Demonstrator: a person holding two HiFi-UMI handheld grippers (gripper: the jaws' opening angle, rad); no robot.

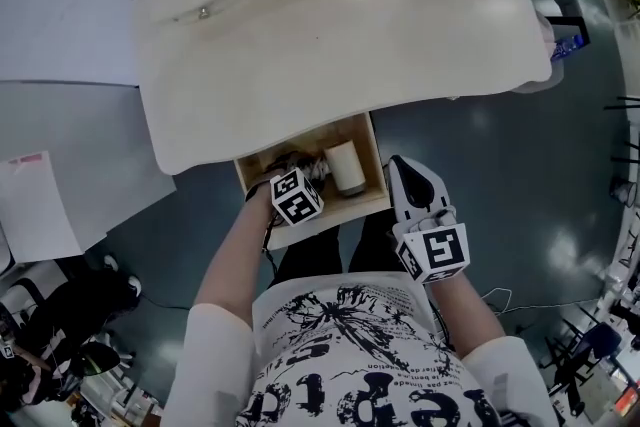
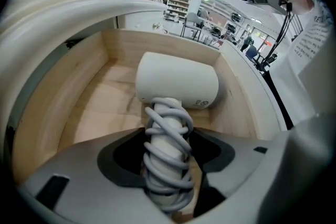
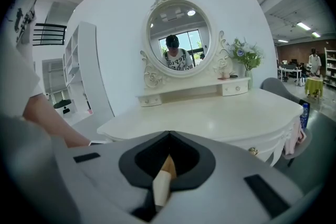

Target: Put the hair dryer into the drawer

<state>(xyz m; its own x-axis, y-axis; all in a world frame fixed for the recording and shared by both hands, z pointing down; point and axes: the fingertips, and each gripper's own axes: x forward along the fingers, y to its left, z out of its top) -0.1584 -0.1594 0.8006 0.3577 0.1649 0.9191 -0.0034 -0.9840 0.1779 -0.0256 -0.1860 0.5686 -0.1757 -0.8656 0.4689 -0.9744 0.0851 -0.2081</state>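
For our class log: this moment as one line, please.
left gripper: holds hair dryer inside drawer | right gripper: clamped on drawer

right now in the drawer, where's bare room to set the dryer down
Bare wood floor lies left of the hair dryer, between its body and the left wall of the drawer, back to the rear corner. The right side is crowded: the body sits close to the right wall. The left gripper clamps the cord-wrapped handle at the front.
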